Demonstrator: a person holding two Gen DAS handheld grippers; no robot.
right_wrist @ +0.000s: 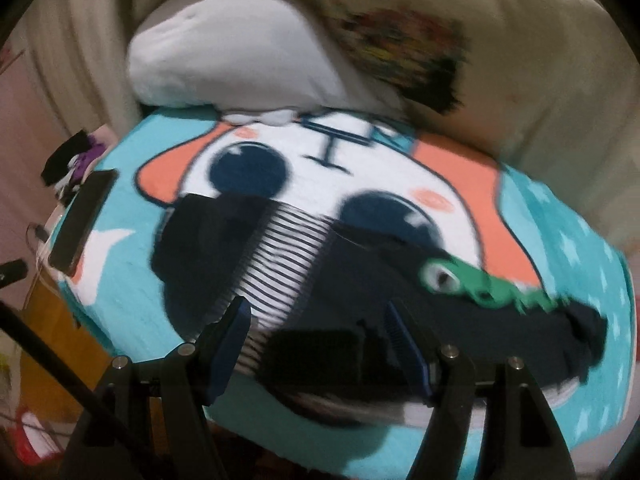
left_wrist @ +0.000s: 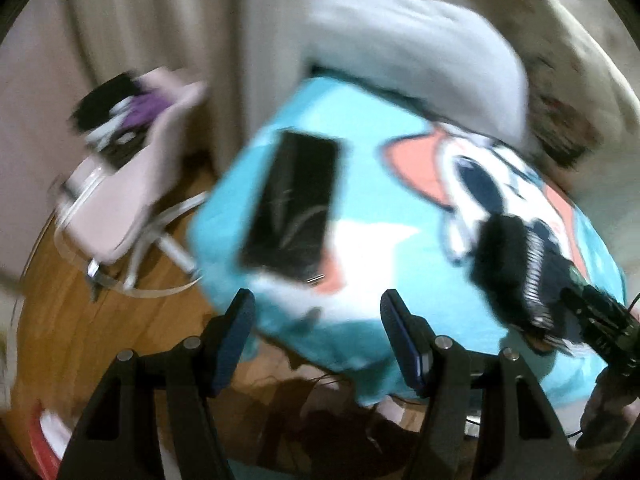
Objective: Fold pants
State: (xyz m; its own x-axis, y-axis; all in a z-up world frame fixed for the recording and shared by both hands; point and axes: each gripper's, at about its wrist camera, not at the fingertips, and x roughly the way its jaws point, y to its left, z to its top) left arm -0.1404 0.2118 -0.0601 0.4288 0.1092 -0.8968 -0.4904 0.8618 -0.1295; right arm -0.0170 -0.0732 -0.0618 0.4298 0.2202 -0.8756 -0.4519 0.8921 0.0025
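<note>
Navy pants spread whole (right wrist); phone clearer left.

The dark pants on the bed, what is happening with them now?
A person holds a gripper in each hand over a bed with a turquoise cartoon blanket. The dark pants with a striped panel and green crocodile print lie spread on it. The right gripper is open, just above the pants' near edge, gripping nothing. The left gripper is open too, off to the side near a black phone lying on the blanket. Folding has not visibly begun.
</note>
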